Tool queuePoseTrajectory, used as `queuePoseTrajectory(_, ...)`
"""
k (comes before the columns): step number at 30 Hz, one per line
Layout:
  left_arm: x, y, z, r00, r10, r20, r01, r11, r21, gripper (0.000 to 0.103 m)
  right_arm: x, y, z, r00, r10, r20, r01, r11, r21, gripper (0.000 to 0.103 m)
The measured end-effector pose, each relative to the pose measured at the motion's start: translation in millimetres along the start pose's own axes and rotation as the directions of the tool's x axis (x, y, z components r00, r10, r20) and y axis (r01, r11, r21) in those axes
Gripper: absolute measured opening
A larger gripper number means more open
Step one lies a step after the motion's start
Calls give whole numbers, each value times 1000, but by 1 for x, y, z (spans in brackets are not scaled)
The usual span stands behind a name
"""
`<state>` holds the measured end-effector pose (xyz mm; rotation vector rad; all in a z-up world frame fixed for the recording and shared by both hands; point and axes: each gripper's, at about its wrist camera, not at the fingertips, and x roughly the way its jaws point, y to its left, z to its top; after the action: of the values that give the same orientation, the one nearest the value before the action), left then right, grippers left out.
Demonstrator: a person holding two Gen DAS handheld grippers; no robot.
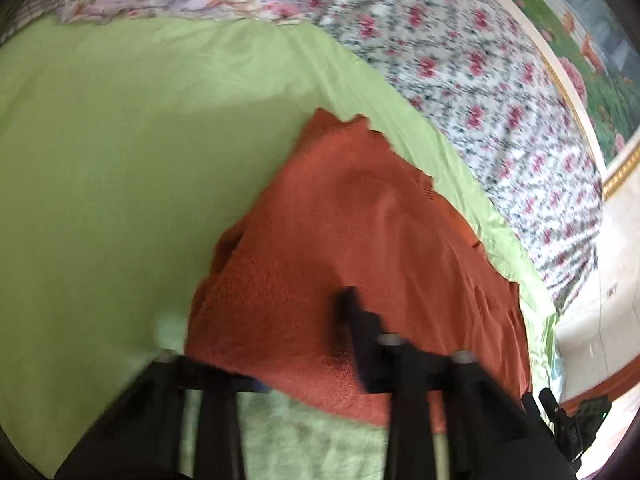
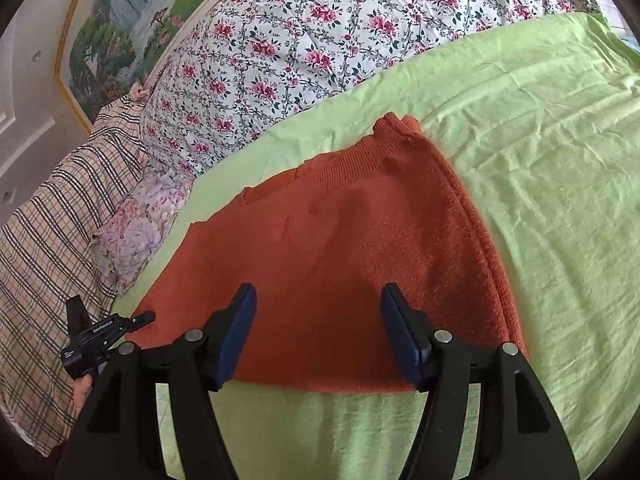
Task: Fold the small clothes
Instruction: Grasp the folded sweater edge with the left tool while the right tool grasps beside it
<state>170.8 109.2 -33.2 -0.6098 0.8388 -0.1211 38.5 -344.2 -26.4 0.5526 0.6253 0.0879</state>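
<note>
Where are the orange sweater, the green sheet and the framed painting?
Sweater (image 2: pixel 360 240): right wrist view, middle of the knit.
Sheet (image 2: pixel 540 160): right wrist view, bare part.
Painting (image 2: pixel 120 28): right wrist view, landscape inside the frame.

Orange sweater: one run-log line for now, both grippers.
garment: orange sweater lying on green sheet | right gripper: open, over near hem, nothing held | left gripper: at sweater's side edge, blurred, grip unclear

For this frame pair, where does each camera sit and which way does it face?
Left wrist: on the left gripper, angled down at the orange sweater on the green sheet; own blurred fingers show.
Right wrist: on the right gripper, angled down over the sweater's near edge; open fingers, plus the other gripper and a hand.
Shared: sweater, green sheet, floral bedding, framed painting.
</note>
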Motion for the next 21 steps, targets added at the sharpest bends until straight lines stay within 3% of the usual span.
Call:
queuePoseTrajectory(3, -4, -34, 3, 999, 28, 33, -31, 992, 125, 8, 4, 5, 3, 999, 8, -38, -8, 1000, -10, 65)
queuePoseTrajectory(5, -10, -60, 2, 998, 8, 58, -20, 978, 209, 7, 6, 9, 7, 998, 12, -65, -13, 1000, -23, 65)
queuePoseTrajectory(12, -5, -161, -36, 993, -117, 7, 100, 875, 474, 6, 10, -8, 41, 980, 160, -120, -148, 984, 102, 65)
queuePoseTrajectory(16, 19, -196, -75, 993, -104, -56, 118, 807, 579, 6, 27, -12, 62, 948, 255, -190, -226, 960, 165, 65)
queuePoseTrajectory(21, 41, -202, -104, 996, -43, -82, 86, 763, 641, 6, 74, -4, 72, 900, 311, -304, -258, 945, 202, 66)
